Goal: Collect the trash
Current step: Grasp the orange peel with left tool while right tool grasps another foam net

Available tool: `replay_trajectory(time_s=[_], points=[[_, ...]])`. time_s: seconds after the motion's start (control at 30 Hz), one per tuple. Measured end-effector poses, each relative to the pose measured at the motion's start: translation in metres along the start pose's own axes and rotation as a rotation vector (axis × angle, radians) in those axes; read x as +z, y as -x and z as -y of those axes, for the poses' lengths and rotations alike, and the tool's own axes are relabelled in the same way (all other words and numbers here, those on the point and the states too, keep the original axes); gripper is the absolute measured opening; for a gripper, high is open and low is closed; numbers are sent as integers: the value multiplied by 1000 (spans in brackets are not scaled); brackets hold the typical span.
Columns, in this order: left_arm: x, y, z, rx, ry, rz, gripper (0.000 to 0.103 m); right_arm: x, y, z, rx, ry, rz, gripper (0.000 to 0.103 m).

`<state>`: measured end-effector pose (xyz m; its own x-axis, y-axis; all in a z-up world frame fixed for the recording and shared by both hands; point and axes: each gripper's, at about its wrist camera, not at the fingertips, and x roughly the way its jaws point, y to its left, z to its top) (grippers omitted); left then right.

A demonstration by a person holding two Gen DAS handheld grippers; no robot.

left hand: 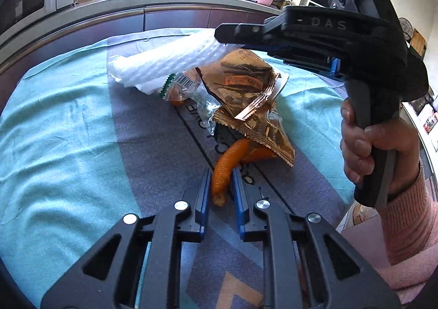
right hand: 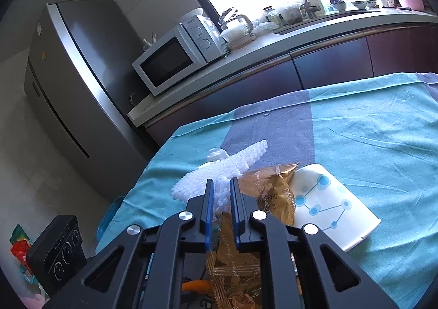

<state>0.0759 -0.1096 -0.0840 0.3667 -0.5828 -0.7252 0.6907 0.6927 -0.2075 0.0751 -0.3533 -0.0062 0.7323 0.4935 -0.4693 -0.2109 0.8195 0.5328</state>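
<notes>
Grasping is underway: left tongs (left hand: 221,185) pinching orange peel (left hand: 220,177), right tongs (right hand: 220,196) clamping bubble wrap (right hand: 219,172); lifting follows.

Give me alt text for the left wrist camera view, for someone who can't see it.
The left gripper is shut on an orange peel at the near edge of a trash pile: a gold wrapper and white bubble wrap on a teal and grey cloth. At upper right, a hand holds the right gripper on the bubble wrap.
</notes>
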Motion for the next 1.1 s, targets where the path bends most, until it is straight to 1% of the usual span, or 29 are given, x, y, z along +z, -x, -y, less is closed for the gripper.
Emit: replay_trajectory(time_s=[0.3,0.43,0.67,0.9,1.1], points=[[-6,20,-8,7,26,45,13,5,11,-14,44,33,31,9],[-11,38,-20,35,52,69,13,9,15,-22,77,41,44,9],[-24,76,-52,96,136,119,13,13,16,-42,125,69,60,9],[-38,114,-87,166,211,166,13,10,1,-62,182,83,28,9],[-49,135,-106,217,262,194,13,2,-20,-81,228,95,-19,9]])
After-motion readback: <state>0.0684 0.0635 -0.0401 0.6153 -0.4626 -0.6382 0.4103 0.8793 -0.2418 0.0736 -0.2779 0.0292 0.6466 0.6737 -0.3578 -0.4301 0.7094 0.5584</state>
